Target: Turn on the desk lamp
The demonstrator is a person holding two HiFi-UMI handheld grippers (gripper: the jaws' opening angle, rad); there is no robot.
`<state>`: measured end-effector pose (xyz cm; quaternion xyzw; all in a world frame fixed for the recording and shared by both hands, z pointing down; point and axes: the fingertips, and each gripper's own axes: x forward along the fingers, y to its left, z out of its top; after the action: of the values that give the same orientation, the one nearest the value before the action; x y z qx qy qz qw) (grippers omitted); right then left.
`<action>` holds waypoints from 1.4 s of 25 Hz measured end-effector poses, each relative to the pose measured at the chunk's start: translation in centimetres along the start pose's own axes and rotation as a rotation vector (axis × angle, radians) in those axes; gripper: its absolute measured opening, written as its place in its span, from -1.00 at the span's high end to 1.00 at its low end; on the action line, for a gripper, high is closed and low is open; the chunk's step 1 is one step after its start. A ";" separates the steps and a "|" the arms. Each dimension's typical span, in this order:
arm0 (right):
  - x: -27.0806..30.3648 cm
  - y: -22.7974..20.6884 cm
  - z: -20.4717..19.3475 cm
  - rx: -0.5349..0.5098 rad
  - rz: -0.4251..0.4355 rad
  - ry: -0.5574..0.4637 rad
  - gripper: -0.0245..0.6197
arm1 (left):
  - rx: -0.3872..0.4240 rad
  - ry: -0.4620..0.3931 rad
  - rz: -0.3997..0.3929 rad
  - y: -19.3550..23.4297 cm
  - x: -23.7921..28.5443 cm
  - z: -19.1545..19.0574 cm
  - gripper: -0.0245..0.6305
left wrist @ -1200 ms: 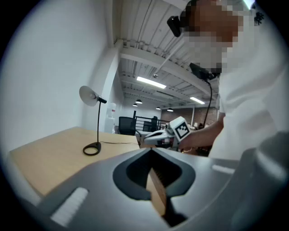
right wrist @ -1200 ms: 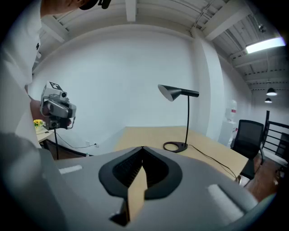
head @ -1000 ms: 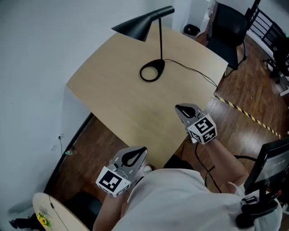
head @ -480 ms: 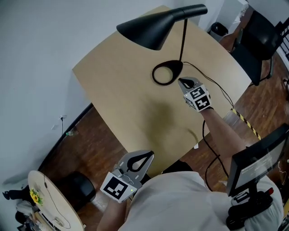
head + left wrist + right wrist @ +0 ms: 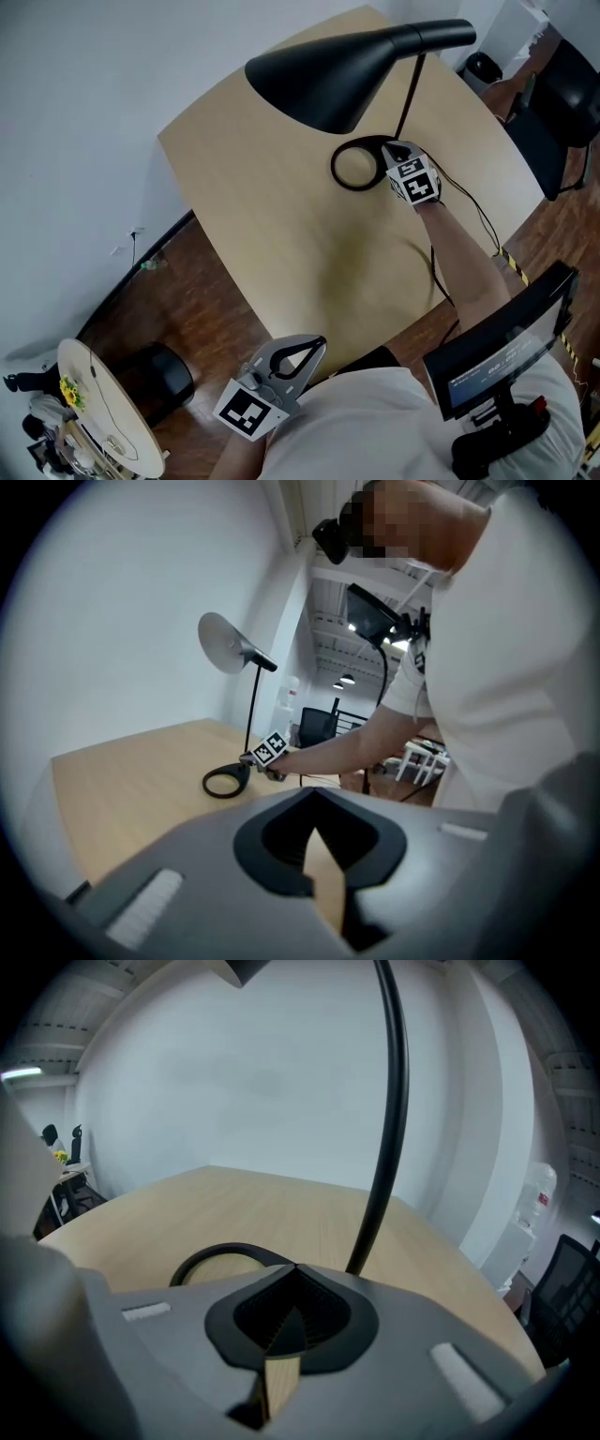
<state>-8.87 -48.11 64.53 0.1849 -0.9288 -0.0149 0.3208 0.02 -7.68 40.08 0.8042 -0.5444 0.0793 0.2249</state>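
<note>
The right hand-held gripper (image 5: 394, 150) has its jaws closed on nothing, tips at the ring-shaped base (image 5: 354, 167) of the black desk lamp (image 5: 328, 80); whether they touch it I cannot tell. The left hand-held gripper (image 5: 312, 344), also closed and empty, hangs at bottom centre. The lamp stands in the upper centre on the light wooden worktop (image 5: 272, 216), its cone shade dark. A black office chair (image 5: 558, 103) sits at upper right.

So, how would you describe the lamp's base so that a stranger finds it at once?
Look at the pale wooden table by the white wall; one black lamp stands on it. Follow its thin stem down to the base. It is a flat open ring with bare wood showing inside, beside the tip of the right gripper.
</note>
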 end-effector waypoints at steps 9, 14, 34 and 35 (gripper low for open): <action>3.1 -0.1 -1.5 -0.002 -0.007 0.021 0.92 | -0.075 0.026 0.023 1.1 1.2 -1.3 0.87; 3.0 0.1 -1.6 0.031 -0.029 0.017 0.92 | -0.066 0.044 0.022 1.0 1.0 -1.6 0.87; -3.2 2.2 0.6 0.018 -0.021 -0.070 0.92 | 0.005 0.011 -0.014 0.7 -0.6 -0.9 0.87; -4.1 2.9 0.7 0.016 -0.022 -0.072 0.92 | 0.010 0.003 -0.017 0.6 -1.1 -0.9 0.87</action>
<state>-7.27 -44.07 62.02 0.1971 -0.9378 -0.0176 0.2853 -0.85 -6.56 40.67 0.8099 -0.5366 0.0815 0.2224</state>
